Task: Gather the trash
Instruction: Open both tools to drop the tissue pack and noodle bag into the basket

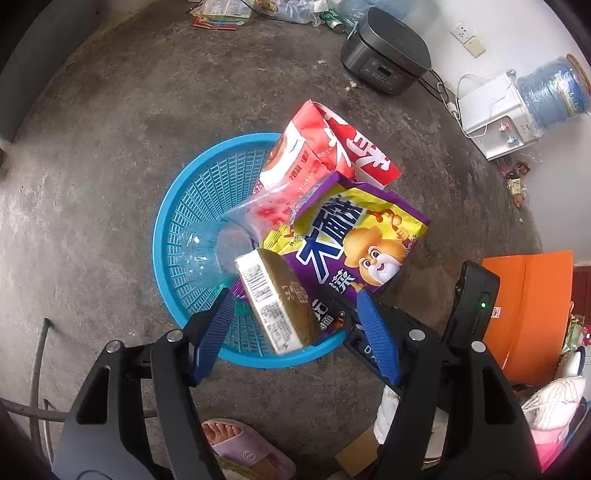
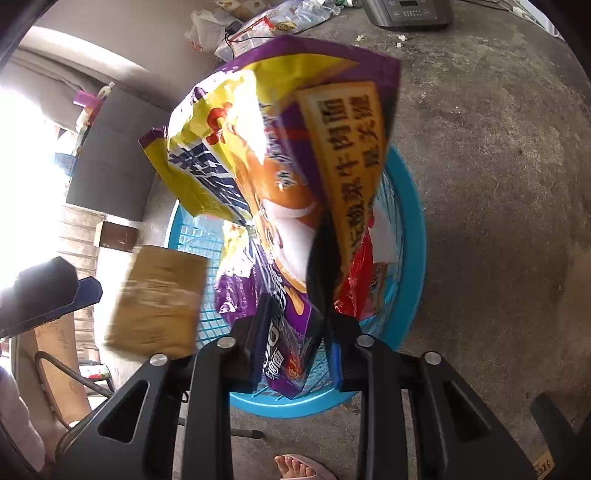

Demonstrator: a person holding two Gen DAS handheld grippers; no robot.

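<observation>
The left gripper (image 1: 295, 314) is hovering over the near rim of a round blue plastic lattice basket (image 1: 192, 206), its blue-padded fingers (image 1: 218, 325) standing wide apart with nothing between them. A small olive-and-white cardboard box (image 1: 275, 299) with a barcode is lying tilted over the basket's near edge, in front of the spread fingers and not touching them; the right wrist view is showing it blurred.

The right gripper (image 2: 297, 350) is pinching the lower corner of a large purple-and-yellow noodle multipack bag (image 2: 280, 147) printed with a cartoon monkey, its fingers closed tight on the foil. The bag is hanging above the basket (image 2: 410, 229) and spilling over its far-right rim.

Inside the basket, a clear plastic bottle (image 1: 210, 251) is lying on the lattice, and a red-and-white snack bag (image 1: 314, 155) is leaning against the far rim. The basket is sitting on a grey concrete floor (image 1: 110, 147). Farther off, a dark rice cooker (image 1: 388, 51) is standing near scattered wrappers (image 1: 221, 14), well apart from the basket.
</observation>
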